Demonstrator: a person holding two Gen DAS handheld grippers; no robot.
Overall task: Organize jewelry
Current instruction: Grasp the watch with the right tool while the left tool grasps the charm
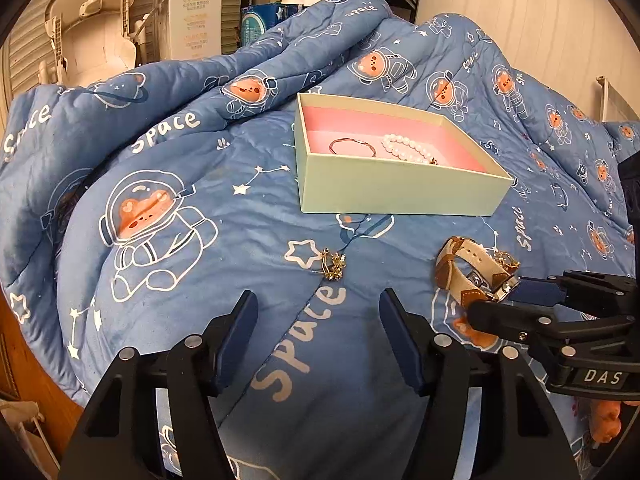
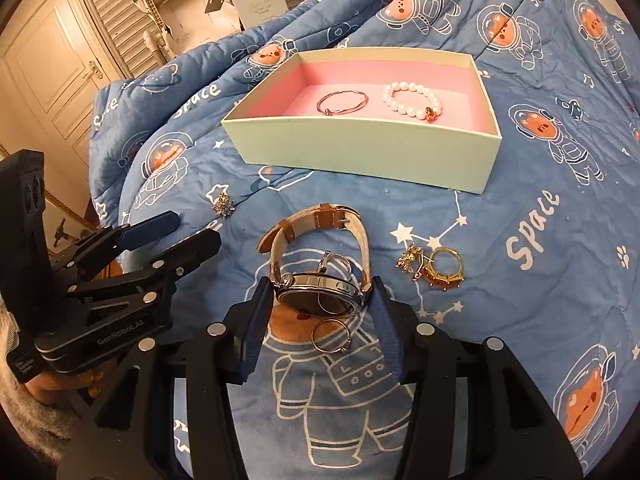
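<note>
The right tongs (image 2: 318, 312) straddle the steel-cased, cream-strapped wristwatch (image 2: 320, 294), pads flanking its case, apparently gripping; left tongs (image 1: 318, 332) hang open, empty.

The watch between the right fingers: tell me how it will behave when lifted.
The watch looks heavy at its steel case, so it may tilt between the right hand-held gripper's pads. The polished case edge may be slippery. Its leather strap stands looped and should flop or swing, perhaps snagging the silver ring lying close by.
</note>
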